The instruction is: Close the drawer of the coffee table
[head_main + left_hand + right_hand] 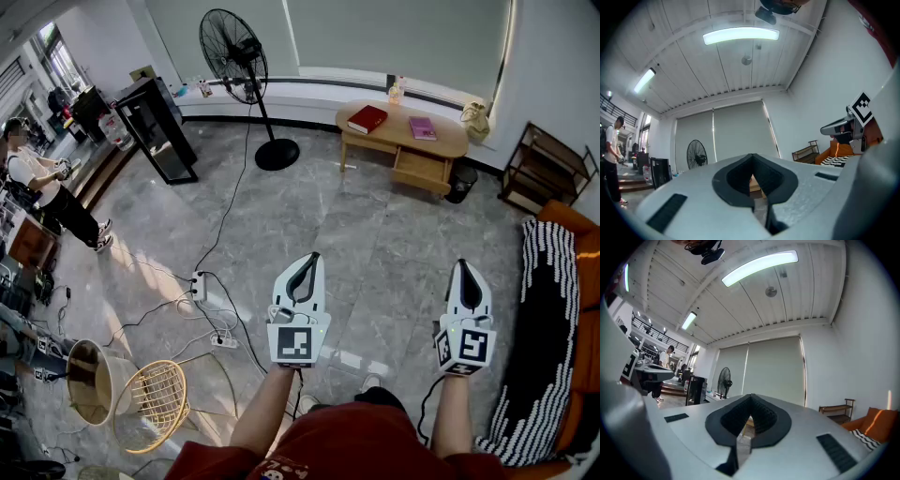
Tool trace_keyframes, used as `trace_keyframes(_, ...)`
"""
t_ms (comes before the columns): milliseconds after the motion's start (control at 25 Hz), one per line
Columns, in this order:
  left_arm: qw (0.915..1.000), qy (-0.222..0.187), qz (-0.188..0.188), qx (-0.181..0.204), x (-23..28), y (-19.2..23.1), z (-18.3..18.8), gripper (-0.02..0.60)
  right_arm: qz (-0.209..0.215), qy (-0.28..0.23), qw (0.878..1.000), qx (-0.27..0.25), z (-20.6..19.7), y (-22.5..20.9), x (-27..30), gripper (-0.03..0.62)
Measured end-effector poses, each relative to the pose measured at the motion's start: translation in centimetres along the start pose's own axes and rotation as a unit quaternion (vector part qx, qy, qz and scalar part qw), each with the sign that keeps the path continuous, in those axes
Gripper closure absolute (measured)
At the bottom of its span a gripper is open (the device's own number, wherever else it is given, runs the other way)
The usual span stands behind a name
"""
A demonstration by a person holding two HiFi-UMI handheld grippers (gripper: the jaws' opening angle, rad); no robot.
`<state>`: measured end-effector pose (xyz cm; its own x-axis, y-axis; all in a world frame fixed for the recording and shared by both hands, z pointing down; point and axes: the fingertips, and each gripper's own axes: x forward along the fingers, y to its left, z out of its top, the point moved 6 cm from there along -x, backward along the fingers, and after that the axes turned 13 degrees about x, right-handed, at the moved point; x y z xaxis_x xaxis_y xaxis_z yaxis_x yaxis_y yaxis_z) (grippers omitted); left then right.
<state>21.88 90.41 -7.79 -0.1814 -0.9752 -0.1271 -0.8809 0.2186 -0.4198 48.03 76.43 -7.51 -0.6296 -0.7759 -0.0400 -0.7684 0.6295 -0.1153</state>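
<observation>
Head view: your left gripper [311, 259] and right gripper [463, 266] sit side by side over bare floor. Both are pinched shut, with nothing in either. The coffee table [403, 136] is far ahead of the fingertips [317, 267], roughly between the two pairs. Its drawer [421, 169] hangs pulled out on the near side, well apart from both grippers. A red book [367, 118] and a pink book [422, 127] lie on top. A power strip [198, 286] and cables [225, 220] trail on the floor left of the left fingertips. A dark bin [461, 182] stands just beside the table's right end.

Left gripper view: the left gripper [751, 156] tips meet and the hollow behind them is empty. A sliver of wooden table shows through it, far beyond.

Right gripper view: the right gripper [751, 396] is the same, tips touching, nothing held.

Closing not begun, by my read. Risks:
- You catch a cable while walking in.
- The narrow closed tips push the drawer front off-centre, so it skews and jams.
- Too hard a shove likely slides the table or shifts the books.
</observation>
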Motion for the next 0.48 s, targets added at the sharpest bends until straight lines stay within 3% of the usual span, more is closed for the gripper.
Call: trace_keyframes(480, 0.9992, -0.013, -0.038, -0.007, 4.7, -6.3, 1.6, 0.577, -0.034, -0.011, 0.999, 0.013, 0.1, -6.4, -0.3, 0.600)
